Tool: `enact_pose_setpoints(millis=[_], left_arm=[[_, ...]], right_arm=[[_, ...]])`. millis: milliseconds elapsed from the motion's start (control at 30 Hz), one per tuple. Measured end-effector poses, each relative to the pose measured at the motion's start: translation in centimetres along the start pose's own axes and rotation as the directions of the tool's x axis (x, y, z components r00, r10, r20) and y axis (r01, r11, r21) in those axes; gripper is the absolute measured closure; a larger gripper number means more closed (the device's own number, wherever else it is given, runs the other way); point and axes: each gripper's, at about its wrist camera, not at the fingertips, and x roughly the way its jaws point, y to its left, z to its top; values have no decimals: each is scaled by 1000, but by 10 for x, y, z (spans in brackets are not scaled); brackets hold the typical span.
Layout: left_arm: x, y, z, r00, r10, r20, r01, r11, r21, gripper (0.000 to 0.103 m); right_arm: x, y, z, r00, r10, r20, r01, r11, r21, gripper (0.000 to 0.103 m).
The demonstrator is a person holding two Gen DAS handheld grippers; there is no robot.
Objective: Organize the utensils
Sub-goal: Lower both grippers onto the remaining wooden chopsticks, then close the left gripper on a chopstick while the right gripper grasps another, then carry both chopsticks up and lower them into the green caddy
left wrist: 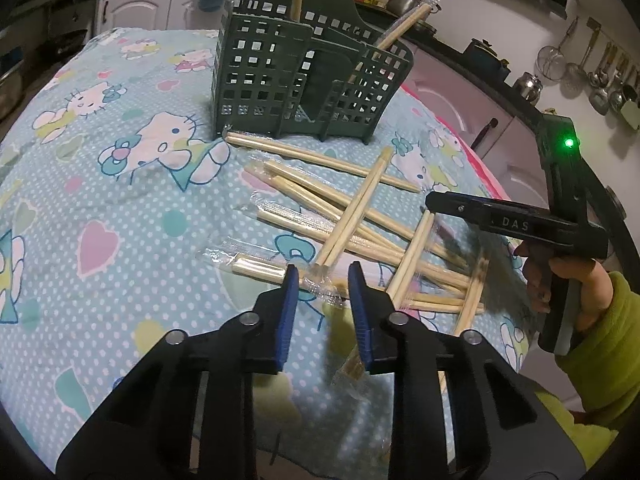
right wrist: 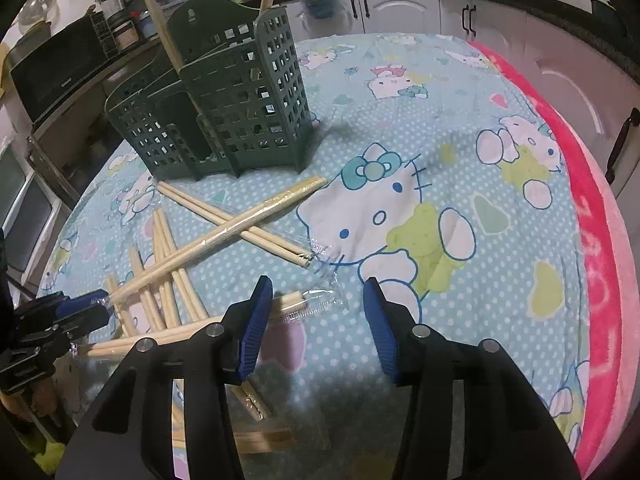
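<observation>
1. several wrapped chopstick pairs (left wrist: 360, 216) lie crisscrossed on the cartoon-cat cloth (left wrist: 120, 200), toward 6 o'clock of the green utensil holder (left wrist: 304, 76).
2. two wrapped pairs already stand in the holder, leaning out of its top.
3. the left gripper (left wrist: 323, 270) has its jaws narrow, with the wrapped end of one pair between them; whether they pinch it, i cannot tell.
4. the right gripper (right wrist: 318, 284) stands half-wide over bare cloth, holding nothing, the pile toward its 9 o'clock.

Crossed wrapped chopsticks (left wrist: 360, 216) clutter the near cloth before the green holder (left wrist: 304, 76), while the tablecloth (right wrist: 460, 152) to its right lies open for passing.
</observation>
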Motion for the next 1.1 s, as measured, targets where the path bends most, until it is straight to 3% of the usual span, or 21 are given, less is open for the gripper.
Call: enact_pose_setpoints(millis=[400,667,867,1100], left_arm=[[3,2,1,1000,-7,-1,7,1000,-3,97],[2,3,1,1000,-6,6,6,1000,0,100],[-9,4,3,999,-11,33,11,1000,3,101],[-33,1,9,996,-30,88,30,1000,3,101]], right_arm=[[3,-6,-1,1000,-3,3,3,1000,2,61],[1,3,-5,1000,5,4,-5,999,-44,97],[-13,10,-7,999,25,26,-23,998,-51,100],[-48,22,-1,992,44,119,-37,997,-61,100]])
